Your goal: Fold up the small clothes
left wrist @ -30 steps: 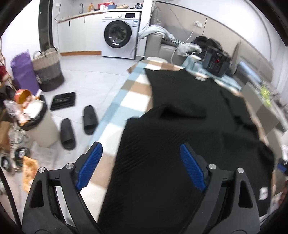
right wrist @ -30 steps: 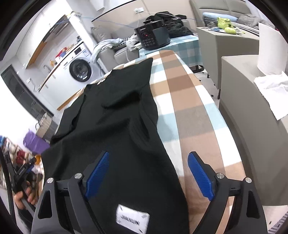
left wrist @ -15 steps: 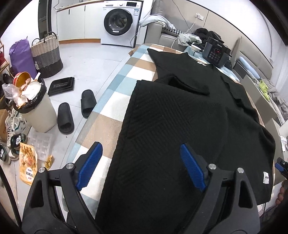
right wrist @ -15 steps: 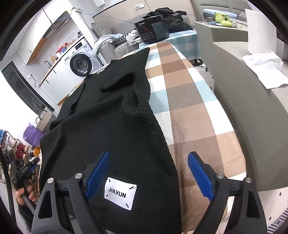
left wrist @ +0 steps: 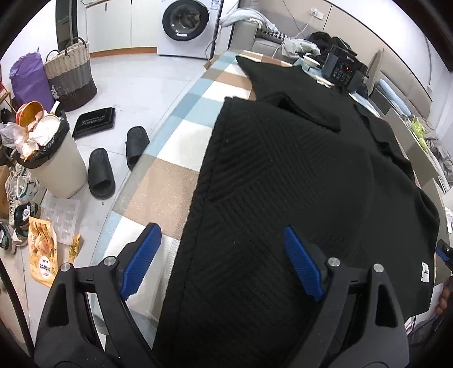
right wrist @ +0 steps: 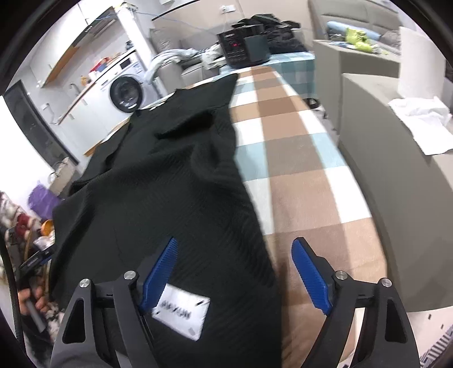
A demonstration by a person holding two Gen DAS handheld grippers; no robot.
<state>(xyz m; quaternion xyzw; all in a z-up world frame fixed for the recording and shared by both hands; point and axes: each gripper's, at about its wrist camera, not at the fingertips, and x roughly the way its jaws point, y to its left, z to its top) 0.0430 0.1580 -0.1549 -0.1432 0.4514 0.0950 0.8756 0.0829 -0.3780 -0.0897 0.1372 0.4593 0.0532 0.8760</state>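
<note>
- The left gripper [left wrist: 222, 261] sits lower and nearer the black garment [left wrist: 283, 198] than a second ago; its near hem now fills the gap between the blue pads.
- The right gripper [right wrist: 236, 276] edges in; its jaws are closing, the garment's edge between them, unpinched.
- The white label [right wrist: 181, 314] lies beside its left pad.

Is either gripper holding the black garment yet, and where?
No. The left gripper is open over the black garment; the right gripper is closing around its labelled hem.

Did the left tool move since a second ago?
Yes. The left tool has tipped down and come nearer the black garment: the washing machine has slid to the picture's top edge, and the garment looks bigger.
</note>
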